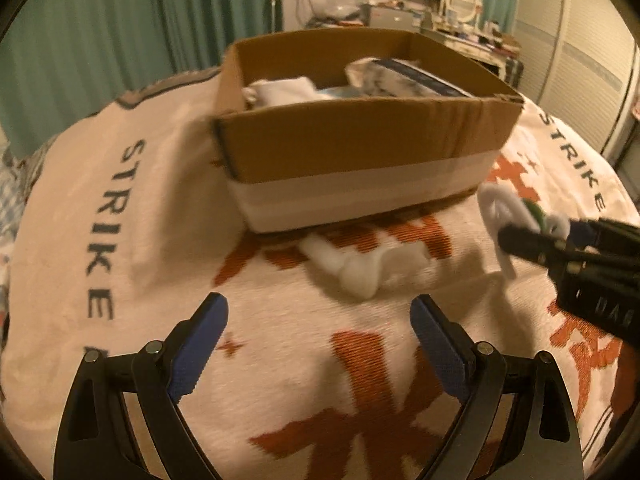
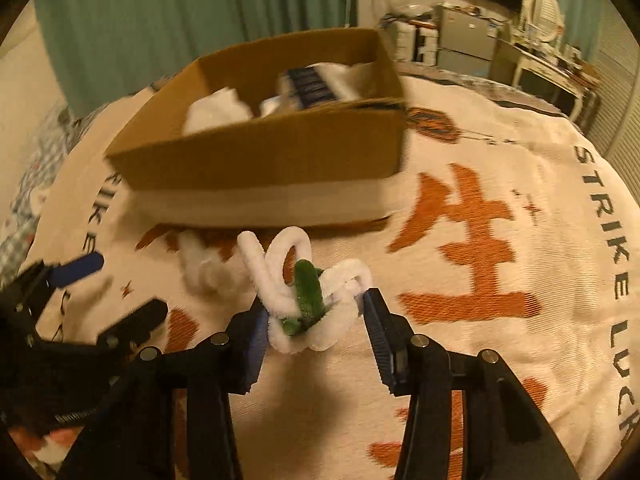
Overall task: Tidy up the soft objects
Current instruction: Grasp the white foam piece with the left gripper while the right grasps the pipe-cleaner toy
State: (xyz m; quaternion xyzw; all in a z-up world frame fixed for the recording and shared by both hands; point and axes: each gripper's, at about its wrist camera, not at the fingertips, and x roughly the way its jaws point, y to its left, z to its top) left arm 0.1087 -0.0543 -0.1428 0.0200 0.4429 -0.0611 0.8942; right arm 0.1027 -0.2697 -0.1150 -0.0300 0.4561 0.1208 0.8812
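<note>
A white and green pipe-cleaner flower [image 2: 304, 292] sits between the blue pads of my right gripper [image 2: 314, 312], which is closed on it just above the blanket; it also shows in the left wrist view [image 1: 516, 212]. My left gripper [image 1: 320, 320] is open and empty, hovering over the blanket short of a white fluffy soft piece [image 1: 360, 264], which also shows in the right wrist view [image 2: 200, 264]. The cardboard box [image 1: 360, 140] stands behind, holding white soft items [image 1: 280, 90] and a blue-striped one [image 1: 408, 76].
A white blanket [image 1: 280, 360] with orange characters and "STRIKE" lettering covers the bed. Green curtains [image 1: 100, 40] hang behind. A cluttered desk with a mirror [image 1: 460, 0] and a wardrobe stand at the far right.
</note>
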